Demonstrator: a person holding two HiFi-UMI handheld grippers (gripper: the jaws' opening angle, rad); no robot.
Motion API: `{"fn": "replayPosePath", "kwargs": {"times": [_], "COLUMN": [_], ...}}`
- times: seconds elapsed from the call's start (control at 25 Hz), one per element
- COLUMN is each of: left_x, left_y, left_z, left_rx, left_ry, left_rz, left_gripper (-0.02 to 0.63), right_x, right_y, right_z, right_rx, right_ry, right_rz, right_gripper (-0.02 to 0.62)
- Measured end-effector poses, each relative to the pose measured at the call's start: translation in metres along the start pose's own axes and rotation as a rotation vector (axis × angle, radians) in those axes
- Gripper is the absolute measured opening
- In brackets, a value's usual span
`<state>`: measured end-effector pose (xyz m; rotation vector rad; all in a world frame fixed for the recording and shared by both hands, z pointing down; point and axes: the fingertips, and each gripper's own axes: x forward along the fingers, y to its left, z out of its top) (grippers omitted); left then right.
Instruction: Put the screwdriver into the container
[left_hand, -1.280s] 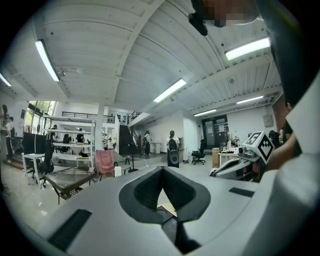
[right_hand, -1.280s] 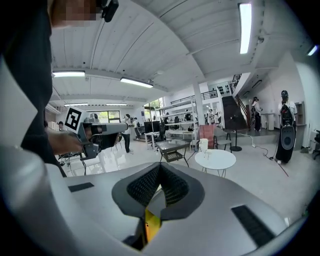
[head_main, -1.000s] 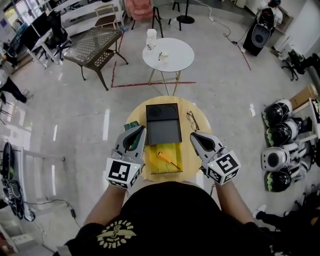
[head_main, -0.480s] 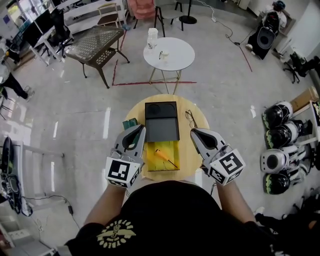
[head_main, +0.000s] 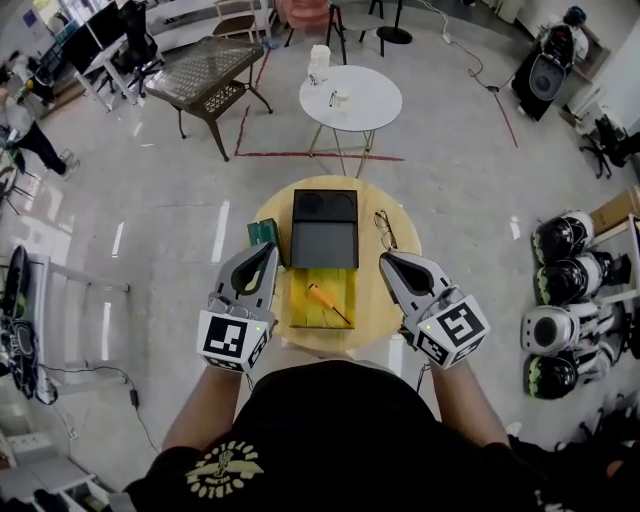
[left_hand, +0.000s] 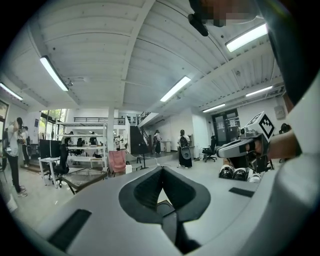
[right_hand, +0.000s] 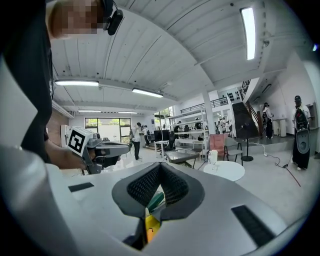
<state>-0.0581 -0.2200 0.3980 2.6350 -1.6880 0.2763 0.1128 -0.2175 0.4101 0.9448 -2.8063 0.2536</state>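
Observation:
An orange-handled screwdriver (head_main: 322, 300) lies slantwise in a yellow tray (head_main: 340, 282) on the round wooden table (head_main: 385, 300). Just beyond the tray stands the black container (head_main: 324, 242), with two round recesses at its far end. My left gripper (head_main: 266, 252) hovers at the tray's left side, and my right gripper (head_main: 386, 262) at its right side. Both are shut with nothing in them. In the left gripper view the left gripper (left_hand: 162, 170) has its jaws meeting at the tip. In the right gripper view the right gripper (right_hand: 159, 167) is shut the same way, with a strip of yellow below.
A pair of glasses (head_main: 385, 228) lies on the table's right part and a small green object (head_main: 262, 232) at its left rim. A white round table (head_main: 357, 98) stands further off, a dark mesh table (head_main: 205, 72) to the far left, and several helmets (head_main: 560, 290) on the floor at right.
The head view has shifted a little. My left gripper has drifted slightly to the left. The screwdriver stays in the yellow tray and both grippers remain shut.

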Motion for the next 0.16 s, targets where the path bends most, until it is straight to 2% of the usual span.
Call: {"fn": "replayPosePath", "kwargs": {"times": [0.16], "left_x": [-0.011], "left_y": [-0.004], "left_z": [-0.017], "left_rx": [-0.006], "left_ry": [0.037], "left_rz": [0.020], "left_gripper": [0.014], "right_x": [-0.001], "right_y": [0.001], "right_z": [-0.008], "right_rx": [0.004], "right_ry": [-0.003], "right_rz": [0.014], "right_gripper": [0.014]}}
